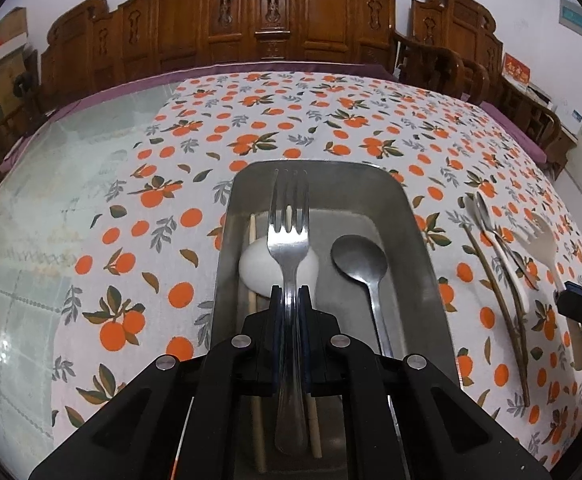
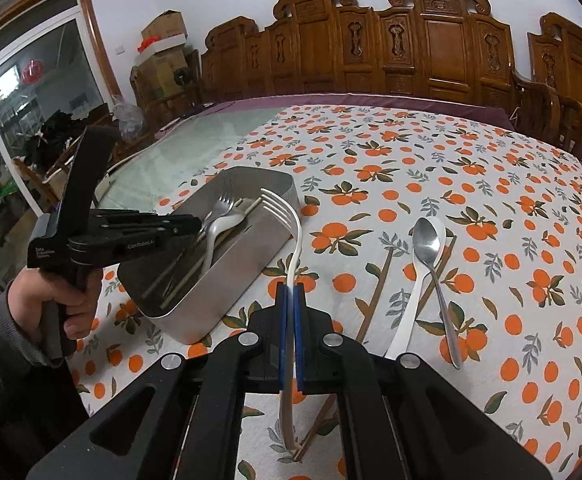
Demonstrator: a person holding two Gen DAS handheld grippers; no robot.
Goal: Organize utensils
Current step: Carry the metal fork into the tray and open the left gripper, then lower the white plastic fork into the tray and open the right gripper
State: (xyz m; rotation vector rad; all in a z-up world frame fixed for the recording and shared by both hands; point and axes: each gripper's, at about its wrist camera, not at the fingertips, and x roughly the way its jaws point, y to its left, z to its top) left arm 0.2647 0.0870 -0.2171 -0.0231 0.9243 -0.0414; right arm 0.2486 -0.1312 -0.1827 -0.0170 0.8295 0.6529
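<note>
Both clamped: left gripper (image 1: 290, 292) pinches stiff, slick steel fork (image 1: 289, 236) mid-handle over tray (image 1: 419, 248), right gripper (image 2: 292, 290) pinches light, bendy white fork (image 2: 291, 236) at neck.

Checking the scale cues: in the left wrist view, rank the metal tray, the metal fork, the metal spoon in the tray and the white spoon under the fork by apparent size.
1. metal tray
2. metal fork, enlarged by nearness
3. metal spoon
4. white spoon, partly hidden, so unsure

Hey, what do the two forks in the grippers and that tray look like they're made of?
Left gripper's fork: shiny, mirror-like, likely stainless steel. Right gripper's fork: matte white, probably plastic. Tray: brushed grey metal with dull reflections, likely steel.
</note>
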